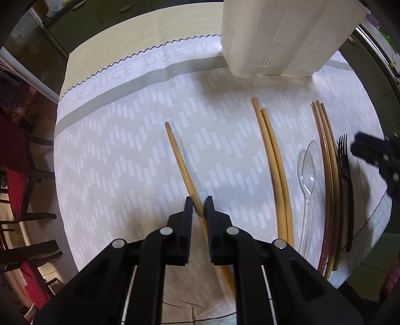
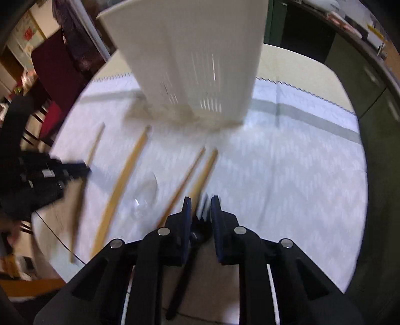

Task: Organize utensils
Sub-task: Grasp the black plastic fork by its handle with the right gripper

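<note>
Left gripper [image 1: 198,206] clamped on a bamboo chopstick [image 1: 178,160], right gripper [image 2: 201,206] around black forks [image 2: 200,225] — grip unclear, white holder [image 1: 275,37] behind.

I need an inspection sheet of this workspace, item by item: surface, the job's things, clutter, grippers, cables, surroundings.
Surface: table under a white patterned tablecloth.
Job's things: white utensil holder upright; wooden chopsticks in separate groups; clear plastic spoon; black fork.
Clutter: nothing seen.
Grippers: left gripper, jaws shut on a single chopstick; right gripper, jaws either side of the fork; contact blurred.
Cables: nothing seen.
Surroundings: chairs with red cushions, green cabinets.
</note>
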### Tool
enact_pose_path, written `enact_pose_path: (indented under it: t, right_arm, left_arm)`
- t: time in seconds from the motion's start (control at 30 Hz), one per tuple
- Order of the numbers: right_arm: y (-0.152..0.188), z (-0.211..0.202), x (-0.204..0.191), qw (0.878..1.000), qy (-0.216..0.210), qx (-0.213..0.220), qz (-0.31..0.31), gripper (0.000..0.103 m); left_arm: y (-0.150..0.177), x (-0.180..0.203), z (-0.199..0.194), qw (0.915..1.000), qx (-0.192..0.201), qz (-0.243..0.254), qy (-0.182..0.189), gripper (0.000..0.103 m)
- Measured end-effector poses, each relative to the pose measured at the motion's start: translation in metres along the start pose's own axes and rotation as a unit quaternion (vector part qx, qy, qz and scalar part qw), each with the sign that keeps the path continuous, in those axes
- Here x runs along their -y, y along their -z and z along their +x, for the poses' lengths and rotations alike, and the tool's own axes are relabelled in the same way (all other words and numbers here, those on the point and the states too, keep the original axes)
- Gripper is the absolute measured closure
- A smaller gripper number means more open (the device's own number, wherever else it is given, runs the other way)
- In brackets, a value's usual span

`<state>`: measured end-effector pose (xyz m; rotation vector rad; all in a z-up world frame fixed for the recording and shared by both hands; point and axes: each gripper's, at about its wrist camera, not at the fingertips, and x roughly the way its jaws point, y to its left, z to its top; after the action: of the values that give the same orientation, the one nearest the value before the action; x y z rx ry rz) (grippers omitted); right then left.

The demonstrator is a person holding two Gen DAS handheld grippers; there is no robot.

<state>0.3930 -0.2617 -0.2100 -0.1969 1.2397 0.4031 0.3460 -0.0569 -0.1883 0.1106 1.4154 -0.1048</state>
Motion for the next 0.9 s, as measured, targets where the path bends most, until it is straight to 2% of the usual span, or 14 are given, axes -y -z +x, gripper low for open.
enact_pose_path:
  t: [0.17, 0.3, 0.57, 0.67, 0.87, 0.9]
  right_arm:
    - [0.017, 0.008, 0.001, 0.999, 0.016, -0.027, -0.010, 0.085]
    - [0.032, 0.012, -0.004, 0.999, 0.007, -0.040, -0.022, 0.085]
    - [0.035, 0.013, -0.020, 0.998, -0.009, -0.057, -0.028, 0.086]
    - [0.036, 0.021, -0.024, 0.997, 0.001, -0.075, -0.028, 0.085]
    - [0.027, 0.029, -0.035, 0.996, 0.018, -0.078, -0.038, 0.085]
    - [0.027, 0.030, -0.035, 0.996, 0.018, -0.078, -0.037, 0.089]
  left_arm:
    - [0.000, -0.001, -0.001, 1.0000, 0.003, 0.003, 0.000, 0.093]
    - [0.000, 0.001, -0.003, 1.0000, 0.003, 0.004, -0.003, 0.093]
    - [-0.001, 0.004, -0.003, 1.0000, 0.001, 0.006, -0.005, 0.093]
    - [-0.001, 0.003, -0.003, 1.0000, 0.000, 0.004, -0.005, 0.093]
    - [-0.005, 0.004, -0.004, 1.0000, 0.005, -0.006, 0.005, 0.094]
    - [-0.005, 0.004, -0.004, 0.9999, 0.005, -0.009, 0.006, 0.094]
